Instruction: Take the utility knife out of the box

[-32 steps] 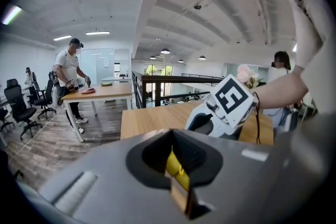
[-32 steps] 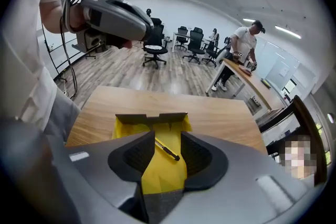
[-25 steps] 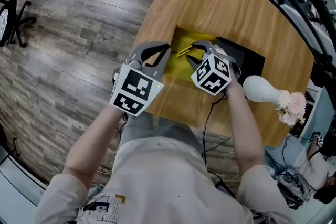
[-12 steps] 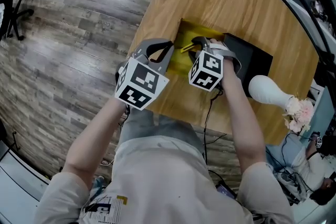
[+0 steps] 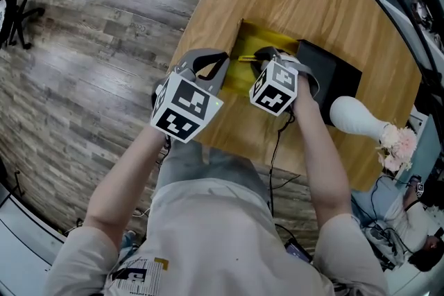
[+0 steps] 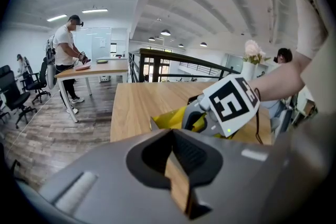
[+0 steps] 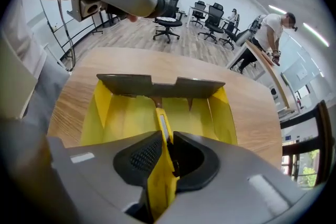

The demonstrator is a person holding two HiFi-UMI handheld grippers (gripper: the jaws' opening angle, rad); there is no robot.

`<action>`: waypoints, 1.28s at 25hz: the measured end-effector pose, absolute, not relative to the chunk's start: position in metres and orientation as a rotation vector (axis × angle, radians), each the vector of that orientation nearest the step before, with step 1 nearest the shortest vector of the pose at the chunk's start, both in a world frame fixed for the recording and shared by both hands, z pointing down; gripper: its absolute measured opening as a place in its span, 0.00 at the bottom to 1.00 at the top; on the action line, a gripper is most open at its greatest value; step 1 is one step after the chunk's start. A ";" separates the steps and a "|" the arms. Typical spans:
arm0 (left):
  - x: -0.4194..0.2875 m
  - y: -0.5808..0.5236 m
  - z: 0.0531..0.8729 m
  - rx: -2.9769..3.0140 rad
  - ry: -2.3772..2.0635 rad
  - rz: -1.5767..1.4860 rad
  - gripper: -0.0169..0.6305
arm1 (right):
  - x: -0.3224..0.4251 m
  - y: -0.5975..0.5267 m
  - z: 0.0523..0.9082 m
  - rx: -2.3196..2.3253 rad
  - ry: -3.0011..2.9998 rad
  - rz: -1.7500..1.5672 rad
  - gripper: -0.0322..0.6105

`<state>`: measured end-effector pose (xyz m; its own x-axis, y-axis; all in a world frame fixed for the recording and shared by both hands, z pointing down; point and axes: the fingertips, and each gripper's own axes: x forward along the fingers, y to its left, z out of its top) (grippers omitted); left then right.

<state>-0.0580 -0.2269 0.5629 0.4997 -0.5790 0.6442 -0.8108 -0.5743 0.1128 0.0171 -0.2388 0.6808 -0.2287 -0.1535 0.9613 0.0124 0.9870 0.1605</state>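
Observation:
An open yellow box (image 5: 244,38) lies on the wooden table, and in the right gripper view its yellow walls (image 7: 113,110) spread ahead of the jaws. My right gripper (image 5: 262,56) points steeply down into it. Its jaws are closing, and the pads press on the yellow utility knife (image 7: 162,131), whose tip reaches toward the box's far wall. The knife (image 5: 246,59) shows as a thin yellow bar in the head view. My left gripper (image 5: 220,60) hovers by the box's left side, shut (image 6: 171,134), with nothing seen in it.
A black lid (image 5: 334,77) lies right of the box. A white vase (image 5: 355,119) with pink flowers (image 5: 395,146) stands near the table's right edge. A cable hangs off the near edge. A person (image 6: 66,52) works at another table; office chairs (image 7: 211,19) stand beyond.
Both grippers have sunk toward the table. The right gripper's jaws, wide a second ago, have closed round the utility knife inside the box.

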 end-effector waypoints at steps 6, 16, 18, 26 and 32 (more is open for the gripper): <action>-0.075 -0.224 0.552 2.321 -1.212 0.771 0.03 | 0.017 -0.233 0.666 0.251 -1.844 -0.037 0.13; -0.083 -0.221 0.479 2.393 -1.327 0.727 0.03 | 0.015 -0.237 0.552 0.492 -2.046 -0.042 0.13; -0.080 -0.221 0.456 2.424 -1.343 0.703 0.03 | 0.016 -0.239 0.519 0.555 -2.095 -0.053 0.13; -0.063 -0.212 0.354 2.595 -1.449 0.564 0.03 | 0.028 -0.226 0.378 0.777 -2.312 -0.127 0.13; -0.054 -0.202 0.269 2.703 -1.588 0.417 0.03 | 0.048 -0.207 0.287 0.928 -2.409 -0.233 0.13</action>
<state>-0.0543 -0.2019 0.2689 0.4611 -0.8609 0.2149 -0.8554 -0.4957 -0.1505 0.0484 -0.2067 0.2872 -0.6156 -0.6633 0.4256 -0.5695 0.7477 0.3415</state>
